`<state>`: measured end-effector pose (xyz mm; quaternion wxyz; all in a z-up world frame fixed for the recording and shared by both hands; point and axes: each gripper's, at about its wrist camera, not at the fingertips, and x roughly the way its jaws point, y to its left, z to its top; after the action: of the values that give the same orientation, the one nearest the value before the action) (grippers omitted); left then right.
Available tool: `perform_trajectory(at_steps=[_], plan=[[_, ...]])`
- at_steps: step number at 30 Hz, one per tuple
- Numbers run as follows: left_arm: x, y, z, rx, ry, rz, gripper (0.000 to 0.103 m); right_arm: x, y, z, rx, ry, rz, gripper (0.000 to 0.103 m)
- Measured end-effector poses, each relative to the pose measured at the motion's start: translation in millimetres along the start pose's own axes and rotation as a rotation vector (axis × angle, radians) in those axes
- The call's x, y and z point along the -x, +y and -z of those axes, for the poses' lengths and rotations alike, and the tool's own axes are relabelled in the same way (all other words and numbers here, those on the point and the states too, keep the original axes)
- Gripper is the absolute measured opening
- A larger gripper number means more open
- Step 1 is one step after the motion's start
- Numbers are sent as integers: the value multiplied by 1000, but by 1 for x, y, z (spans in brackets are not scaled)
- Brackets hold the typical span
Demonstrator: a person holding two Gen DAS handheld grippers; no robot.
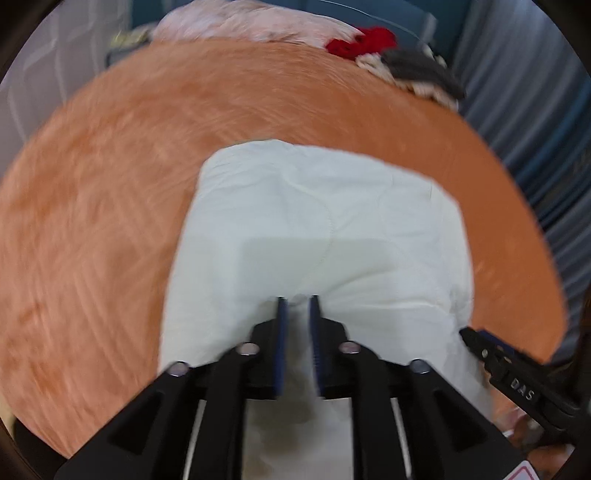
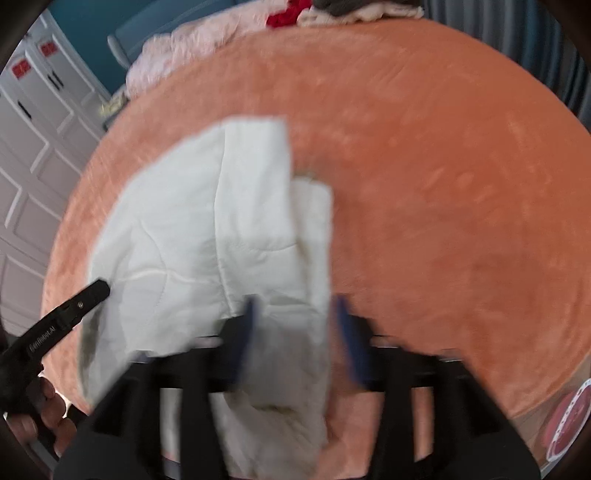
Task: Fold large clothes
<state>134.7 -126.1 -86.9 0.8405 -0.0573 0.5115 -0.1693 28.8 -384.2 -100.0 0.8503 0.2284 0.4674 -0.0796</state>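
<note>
A white quilted garment (image 1: pixel 317 229) lies partly folded on the orange bedspread (image 1: pixel 110 184); it also shows in the right wrist view (image 2: pixel 207 229). My left gripper (image 1: pixel 297 302) is nearly closed, pinching a fold of the white garment at its near edge. My right gripper (image 2: pixel 295 306) stands open, its fingers on either side of the garment's near right edge; the view is blurred. The right gripper's tip shows in the left wrist view (image 1: pixel 469 338) at the garment's right side. The left gripper shows in the right wrist view (image 2: pixel 92 291) at the garment's left side.
A pile of clothes lies at the far edge of the bed: pale pink (image 1: pixel 258 22), red (image 1: pixel 362 40) and grey with cream (image 1: pixel 424 70). White cabinet doors (image 2: pixel 33 155) stand to the left. Blue-grey curtains (image 1: pixel 535 129) hang to the right.
</note>
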Motion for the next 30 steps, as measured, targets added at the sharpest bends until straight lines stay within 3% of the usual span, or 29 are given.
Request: perform_trajectory(at_steps=[1,3,4,7,11,14,16,18,19,22,24,27,30], plan=[[5,9,-2,33,-4,18,41,3,-4,-1,-7,-1,-21,68],[11,27,-4,81,-8,46,59,1,-15,0,-34,20,-85,78],[11,38,-4,105,2,35,61,-3,-19,1,-47,34,-103,83],[0,62,-2,147,60,48,61,-24,-30,8,-114,113,-203,87],[-14,88,7,250,95,217,62,-55,-39,15,-260,187,-362,89],[-21,85,9,242,92,242,70,-72,-38,17,-322,208,-440,89],[-29,78,8,219,100,248,82,-82,-36,18,-353,215,-476,90],[-39,77,6,205,111,263,89,-87,-33,15,-356,201,-480,90],[-48,77,5,210,124,284,90,-88,-31,14,-357,196,-478,89],[-58,80,0,251,156,316,89,-84,-19,10,-320,188,-453,67],[-52,75,-4,221,150,326,80,-70,-11,6,-278,167,-437,43],[-32,62,-10,118,99,324,65,-46,5,-3,-214,110,-405,34],[-12,57,-20,75,41,337,60,-16,32,-20,-104,12,-356,34]])
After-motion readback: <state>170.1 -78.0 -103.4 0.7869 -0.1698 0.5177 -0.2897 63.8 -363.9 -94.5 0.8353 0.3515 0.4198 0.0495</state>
